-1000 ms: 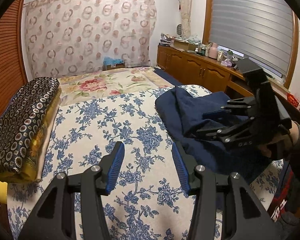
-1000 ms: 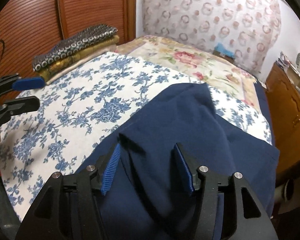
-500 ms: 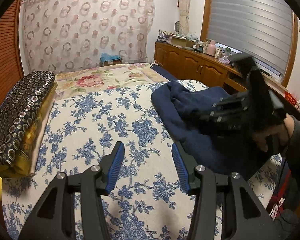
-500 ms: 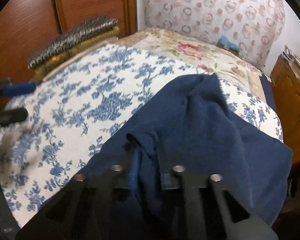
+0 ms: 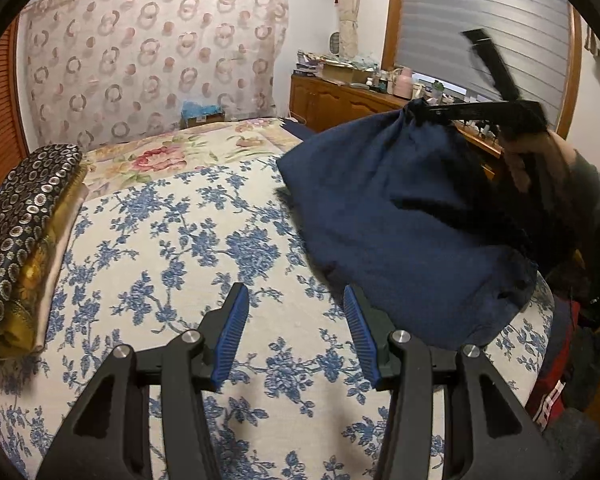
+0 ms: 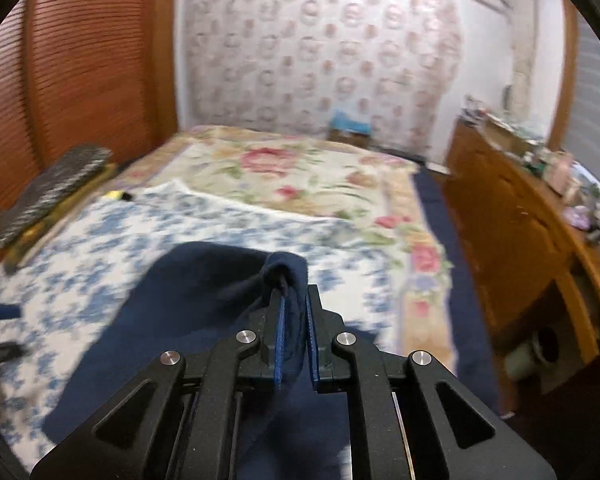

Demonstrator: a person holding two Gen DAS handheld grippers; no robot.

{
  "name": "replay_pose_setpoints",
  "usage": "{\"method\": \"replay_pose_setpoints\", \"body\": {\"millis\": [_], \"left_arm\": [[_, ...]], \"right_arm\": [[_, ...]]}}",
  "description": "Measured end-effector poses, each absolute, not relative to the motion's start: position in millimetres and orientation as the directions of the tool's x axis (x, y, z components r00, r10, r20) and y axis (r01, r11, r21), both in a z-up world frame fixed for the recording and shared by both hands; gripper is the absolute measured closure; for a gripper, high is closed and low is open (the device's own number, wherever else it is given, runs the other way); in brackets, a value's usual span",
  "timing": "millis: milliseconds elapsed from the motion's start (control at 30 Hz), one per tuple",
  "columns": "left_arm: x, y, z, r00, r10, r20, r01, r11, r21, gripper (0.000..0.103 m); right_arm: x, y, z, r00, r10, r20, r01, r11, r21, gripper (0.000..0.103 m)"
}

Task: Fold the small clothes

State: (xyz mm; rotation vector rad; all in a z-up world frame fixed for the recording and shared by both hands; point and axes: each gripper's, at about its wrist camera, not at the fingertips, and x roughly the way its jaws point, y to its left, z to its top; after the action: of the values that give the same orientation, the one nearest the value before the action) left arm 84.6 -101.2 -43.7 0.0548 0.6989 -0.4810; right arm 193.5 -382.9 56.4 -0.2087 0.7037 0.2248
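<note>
A navy blue garment (image 5: pixel 404 216) hangs in a bunch above the right side of the flowered bed cover (image 5: pixel 180 248), lifted by one pinched fold. My right gripper (image 6: pixel 294 304) is shut on that fold of the garment (image 6: pixel 220 312), and in the left wrist view the same gripper (image 5: pixel 428 110) shows at the cloth's top, held by a hand (image 5: pixel 536 160). My left gripper (image 5: pixel 292 308) stands open low over the bed cover, nothing between its blue pads, just left of the garment's lower edge.
A stack of folded patterned cushions (image 5: pixel 24 216) lies along the bed's left edge. A wooden cabinet (image 5: pixel 340 100) with clutter on top runs along the right wall under a window blind. A curtain (image 5: pixel 152 52) covers the back wall.
My right gripper closed on a fold of the navy garment and rose, pulling the cloth up off the bed. My left gripper stayed open and drifted slightly.
</note>
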Motion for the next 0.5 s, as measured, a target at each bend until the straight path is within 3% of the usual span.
{"method": "replay_pose_setpoints", "body": {"millis": [200,333,500], "left_arm": [[82.1,-110.1,-47.3,0.639,-0.422,-0.643,0.464,0.878,-0.115,0.055],[80.0,-116.4,-48.7,0.627,-0.434,-0.647,0.477,0.870,-0.122,0.055],[78.3,-123.6,-50.3,0.613,-0.449,-0.650,0.490,0.861,-0.132,0.055]], "right_arm": [[218.1,-401.1,27.1,0.722,-0.027,-0.691,-0.144,0.972,-0.188,0.094],[197.1,-405.7,27.0,0.726,-0.033,-0.687,-0.128,0.975,-0.182,0.063],[127.2,-412.4,26.7,0.722,0.061,-0.689,-0.198,0.973,-0.122,0.053]]}}
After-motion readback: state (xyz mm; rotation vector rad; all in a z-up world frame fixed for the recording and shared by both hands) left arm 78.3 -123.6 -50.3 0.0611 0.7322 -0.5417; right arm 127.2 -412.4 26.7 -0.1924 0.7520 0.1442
